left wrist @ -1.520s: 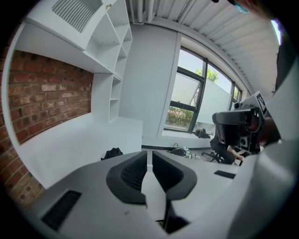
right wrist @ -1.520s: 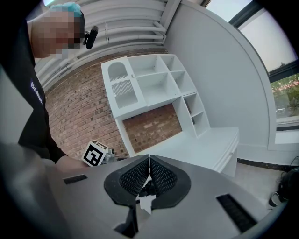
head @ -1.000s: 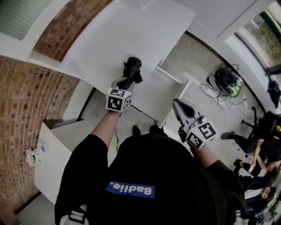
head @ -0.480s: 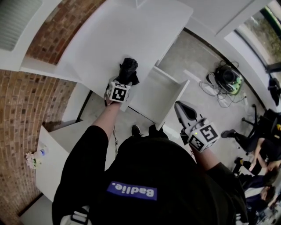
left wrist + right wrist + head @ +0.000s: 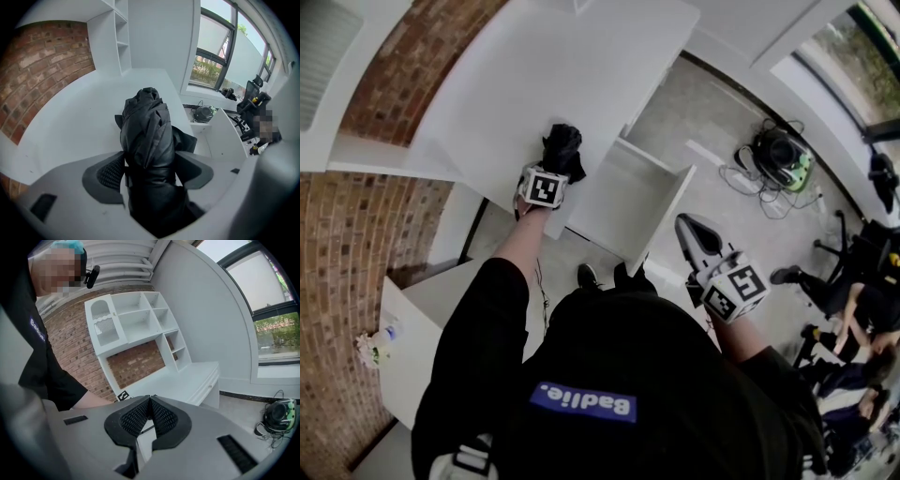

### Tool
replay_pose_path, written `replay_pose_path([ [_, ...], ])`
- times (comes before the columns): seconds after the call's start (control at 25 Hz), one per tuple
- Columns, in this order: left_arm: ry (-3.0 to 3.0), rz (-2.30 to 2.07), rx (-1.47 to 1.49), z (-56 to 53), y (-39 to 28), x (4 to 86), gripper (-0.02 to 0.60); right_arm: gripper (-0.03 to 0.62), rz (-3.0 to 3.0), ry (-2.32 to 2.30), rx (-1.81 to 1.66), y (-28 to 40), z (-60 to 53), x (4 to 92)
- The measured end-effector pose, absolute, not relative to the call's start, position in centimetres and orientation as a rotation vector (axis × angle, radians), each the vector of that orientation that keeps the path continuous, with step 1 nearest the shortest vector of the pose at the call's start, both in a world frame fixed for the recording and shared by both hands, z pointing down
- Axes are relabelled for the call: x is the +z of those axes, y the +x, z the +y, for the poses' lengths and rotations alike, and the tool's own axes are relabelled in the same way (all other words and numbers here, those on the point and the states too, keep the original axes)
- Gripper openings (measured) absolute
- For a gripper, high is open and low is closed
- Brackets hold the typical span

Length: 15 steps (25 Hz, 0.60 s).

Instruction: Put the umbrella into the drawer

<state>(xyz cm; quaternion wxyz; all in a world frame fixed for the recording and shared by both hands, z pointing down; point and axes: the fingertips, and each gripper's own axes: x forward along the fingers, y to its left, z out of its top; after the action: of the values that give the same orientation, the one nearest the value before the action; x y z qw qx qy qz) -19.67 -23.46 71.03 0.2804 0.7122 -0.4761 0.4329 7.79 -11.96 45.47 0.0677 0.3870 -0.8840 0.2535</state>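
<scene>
The black folded umbrella (image 5: 562, 150) lies on the white desk (image 5: 534, 75) near its front edge, just left of the pulled-out white drawer (image 5: 628, 202). My left gripper (image 5: 549, 172) points steeply down over it. In the left gripper view the umbrella (image 5: 147, 136) sits between the jaws of my left gripper (image 5: 149, 159); they have just been opening and stand wide, with the left pad (image 5: 111, 171) clear of the fabric. My right gripper (image 5: 689, 228) hangs in front of the drawer's right side; seen in its own view, the right gripper (image 5: 150, 401) is shut on nothing.
A white shelf unit (image 5: 136, 324) stands on the desk against the brick wall. On the floor at the right lies a dark bag with cables (image 5: 778, 159). People sit at the far right (image 5: 853, 309). A low white table (image 5: 412, 356) with a bottle is at the left.
My left gripper has come down onto the desk with the umbrella and its jaws have opened around it. The right gripper has drifted only slightly.
</scene>
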Motion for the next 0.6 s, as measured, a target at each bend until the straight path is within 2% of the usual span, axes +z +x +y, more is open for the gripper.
replay_pose_path([
  [0.6,1.917,-1.216,1.116,-23.6,-19.3,70.7,0.272,0.029,-2.665,1.231,0.741,8.9,-11.9,44.9],
])
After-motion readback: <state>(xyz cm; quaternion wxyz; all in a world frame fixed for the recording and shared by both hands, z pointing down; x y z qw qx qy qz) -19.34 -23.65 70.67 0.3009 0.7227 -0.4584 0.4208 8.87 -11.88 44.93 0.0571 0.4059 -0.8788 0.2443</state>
